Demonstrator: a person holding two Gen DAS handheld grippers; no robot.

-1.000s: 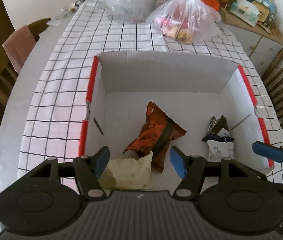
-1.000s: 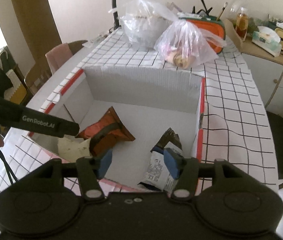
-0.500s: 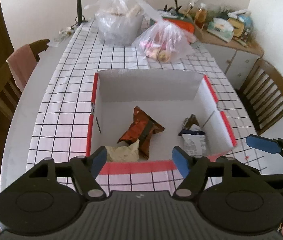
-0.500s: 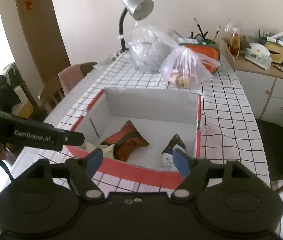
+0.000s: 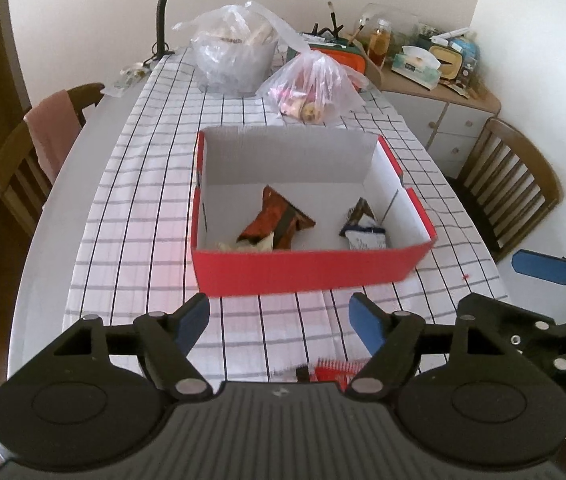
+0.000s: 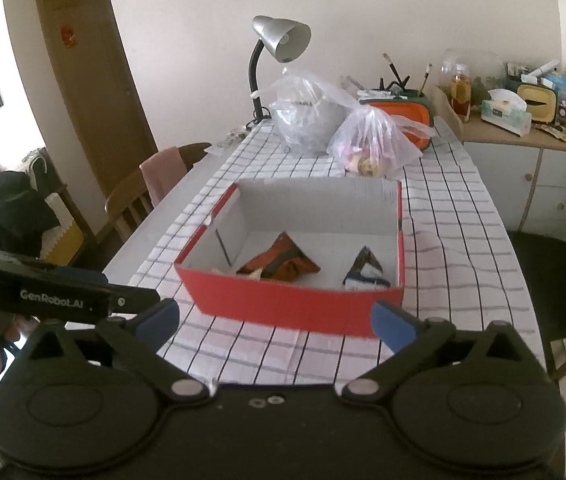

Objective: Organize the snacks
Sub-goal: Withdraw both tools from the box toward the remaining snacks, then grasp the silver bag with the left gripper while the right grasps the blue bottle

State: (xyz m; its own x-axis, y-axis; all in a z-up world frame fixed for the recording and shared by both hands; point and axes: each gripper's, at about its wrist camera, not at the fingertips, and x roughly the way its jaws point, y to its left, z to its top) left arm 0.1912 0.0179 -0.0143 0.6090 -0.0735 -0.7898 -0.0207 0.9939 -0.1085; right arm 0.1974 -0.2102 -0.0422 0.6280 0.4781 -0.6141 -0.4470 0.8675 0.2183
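A red box with a white inside (image 5: 307, 270) (image 6: 283, 308) stands on the checked tablecloth. In it lie an orange-brown snack packet (image 5: 279, 220) (image 6: 279, 262), a pale packet (image 5: 249, 245) at the front left, and a dark-and-white packet (image 5: 363, 232) (image 6: 365, 270) at the right. My left gripper (image 5: 279, 322) is open and empty, in front of the box and above the cloth. My right gripper (image 6: 277, 322) is open and empty, also in front of the box. A red-and-white item (image 5: 333, 370) shows at the table's near edge under the left gripper.
Two clear plastic bags (image 5: 235, 56) (image 5: 315, 94) sit behind the box, with a desk lamp (image 6: 279, 40) and an orange container (image 6: 401, 110). Wooden chairs stand at the left (image 5: 31, 160) and right (image 5: 511, 184). A cluttered sideboard (image 6: 523, 136) is at the far right.
Both grippers have pulled back and up from over the box, so the whole box and its red front wall now show. The snacks in the box have not moved.
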